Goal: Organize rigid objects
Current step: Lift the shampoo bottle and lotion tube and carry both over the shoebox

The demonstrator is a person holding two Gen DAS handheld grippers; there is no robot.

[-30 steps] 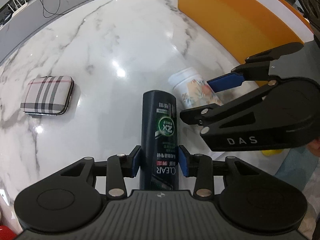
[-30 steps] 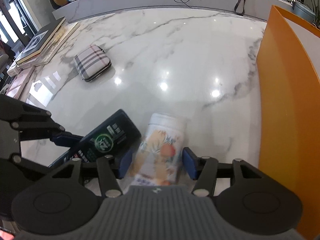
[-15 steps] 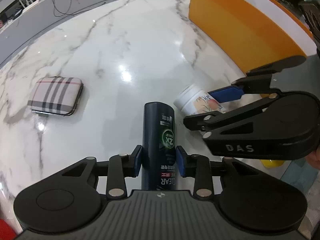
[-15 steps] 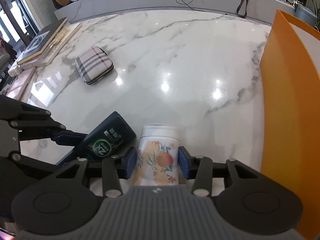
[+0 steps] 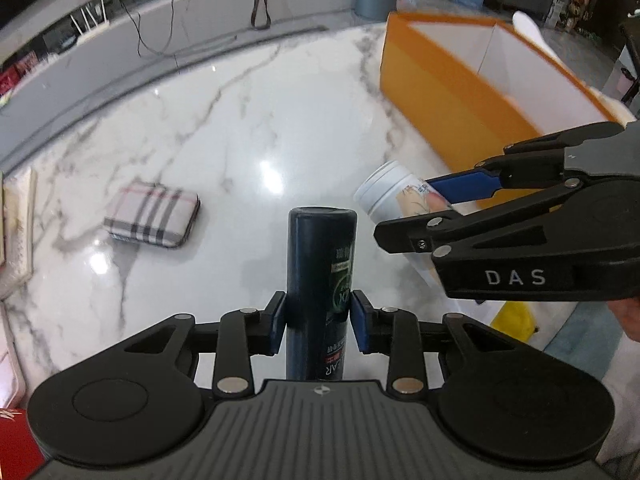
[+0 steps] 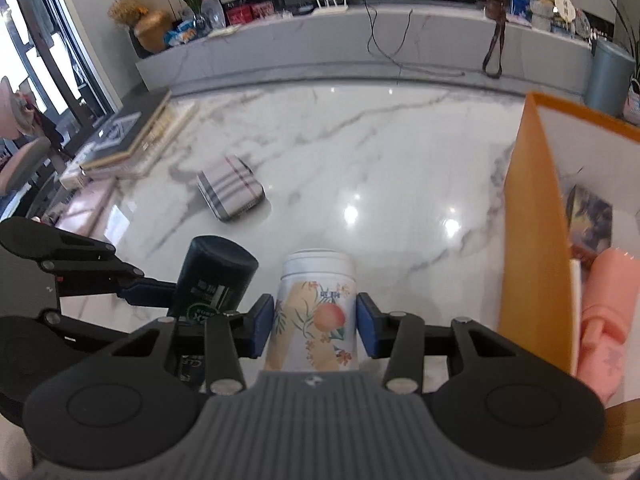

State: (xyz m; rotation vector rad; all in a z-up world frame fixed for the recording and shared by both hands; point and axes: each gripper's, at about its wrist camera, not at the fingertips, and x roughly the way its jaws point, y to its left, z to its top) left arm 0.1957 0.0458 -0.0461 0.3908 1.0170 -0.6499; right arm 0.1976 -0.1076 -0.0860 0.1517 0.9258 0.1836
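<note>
My left gripper (image 5: 319, 322) is shut on a dark blue shampoo bottle (image 5: 316, 264), held lifted off the white marble table (image 5: 224, 152). My right gripper (image 6: 315, 326) is shut on a white floral canister (image 6: 316, 304), also raised above the table. The two grippers hang side by side: the canister (image 5: 394, 200) and right gripper show at the right of the left wrist view, the shampoo bottle (image 6: 212, 278) at the left of the right wrist view. An orange box (image 5: 452, 92) with a white inside stands at the right.
A plaid case (image 6: 231, 187) lies on the table to the left. Books (image 6: 128, 136) are stacked at the far left edge. Inside the orange box (image 6: 532, 248) lie a pink item (image 6: 608, 312) and a dark patterned pack (image 6: 590, 220). A grey counter with cables runs behind.
Both grippers closed on their objects and rose from the table, lifting the shampoo bottle and the floral canister. The views now tilt up and show more of the room and the box's inside.
</note>
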